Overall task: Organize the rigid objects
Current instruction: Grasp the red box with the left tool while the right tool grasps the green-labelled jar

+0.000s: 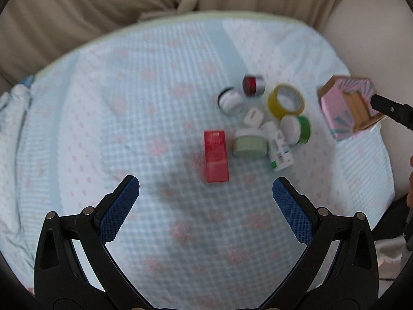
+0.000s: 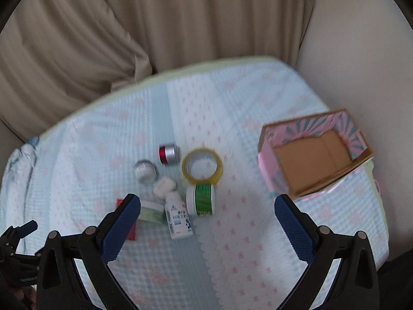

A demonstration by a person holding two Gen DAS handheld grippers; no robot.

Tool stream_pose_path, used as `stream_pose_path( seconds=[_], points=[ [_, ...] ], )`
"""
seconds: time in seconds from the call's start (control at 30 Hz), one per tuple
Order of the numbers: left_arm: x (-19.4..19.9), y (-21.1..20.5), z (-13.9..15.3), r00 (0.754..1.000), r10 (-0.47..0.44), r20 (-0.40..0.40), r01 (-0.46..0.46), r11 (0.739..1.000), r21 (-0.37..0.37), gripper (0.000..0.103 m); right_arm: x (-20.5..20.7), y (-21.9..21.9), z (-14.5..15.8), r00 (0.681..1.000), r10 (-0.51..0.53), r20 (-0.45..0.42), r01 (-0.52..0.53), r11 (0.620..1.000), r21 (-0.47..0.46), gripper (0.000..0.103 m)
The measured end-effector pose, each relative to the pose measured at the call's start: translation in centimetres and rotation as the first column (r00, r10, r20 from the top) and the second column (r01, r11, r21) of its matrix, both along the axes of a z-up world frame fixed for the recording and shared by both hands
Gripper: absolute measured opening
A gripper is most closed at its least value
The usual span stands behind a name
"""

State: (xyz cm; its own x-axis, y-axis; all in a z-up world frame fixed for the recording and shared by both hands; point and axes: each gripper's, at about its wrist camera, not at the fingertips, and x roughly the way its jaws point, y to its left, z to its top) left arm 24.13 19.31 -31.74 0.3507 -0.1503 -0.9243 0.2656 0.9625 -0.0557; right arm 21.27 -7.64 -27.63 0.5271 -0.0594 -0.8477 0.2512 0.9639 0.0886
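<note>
A cluster of small things lies on the quilted cloth (image 1: 129,118): a red box (image 1: 215,155), a pale green jar (image 1: 249,146), a white bottle (image 1: 278,147), a green-banded jar (image 1: 296,129), a yellow tape roll (image 1: 286,100), a red and silver jar (image 1: 253,85), a clear jar (image 1: 230,100) and a small white case (image 1: 253,117). An open pink cardboard box (image 2: 313,153) stands at the right. My left gripper (image 1: 206,196) is open and empty, just short of the red box. My right gripper (image 2: 207,215) is open and empty above the cloth, near the white bottle (image 2: 178,218) and green-banded jar (image 2: 202,199).
Beige curtains (image 2: 155,25) hang behind the surface. The cloth's far edge (image 1: 206,15) curves along the back. The right gripper's finger (image 1: 392,109) shows at the right edge of the left wrist view, by the pink box (image 1: 346,106).
</note>
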Motion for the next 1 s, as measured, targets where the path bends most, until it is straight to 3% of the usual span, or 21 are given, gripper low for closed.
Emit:
stream_pose_path(
  seconds=[0.27,0.43,0.5,0.63,0.87,1.0],
  points=[
    [4.6,-2.4,-9.5,0.987,-0.025,-0.156,0.034,0.998,0.058,0.102,5.8,0.6,-8.9,0.978,0.001,-0.206,0.004,1.0,0.024,0.103],
    [6.8,-3.3,-13.6,0.973,-0.014,-0.232,0.032,0.997,0.072,0.101,8.8,0.7,-14.2,0.948,0.003,-0.319,0.012,0.999,0.047,0.103],
    [7.4,-3.6,-14.9,0.967,-0.011,-0.256,0.029,0.997,0.067,0.096,10.1,0.7,-16.2,0.932,0.0,-0.364,0.019,0.999,0.049,0.103],
    [8.7,-4.1,-17.5,0.956,0.0,-0.295,0.023,0.997,0.073,0.093,11.9,0.9,-19.6,0.889,-0.017,-0.458,0.036,0.999,0.032,0.093],
    [9.5,-6.0,-20.7,0.936,-0.033,-0.351,0.062,0.995,0.072,0.068,12.5,0.7,-23.0,0.846,-0.037,-0.532,0.086,0.994,0.067,0.07],
    [9.3,-6.9,-21.5,0.936,-0.046,-0.349,0.089,0.99,0.108,0.05,12.4,0.5,-23.9,0.843,-0.017,-0.537,0.096,0.988,0.119,0.053]
  ],
)
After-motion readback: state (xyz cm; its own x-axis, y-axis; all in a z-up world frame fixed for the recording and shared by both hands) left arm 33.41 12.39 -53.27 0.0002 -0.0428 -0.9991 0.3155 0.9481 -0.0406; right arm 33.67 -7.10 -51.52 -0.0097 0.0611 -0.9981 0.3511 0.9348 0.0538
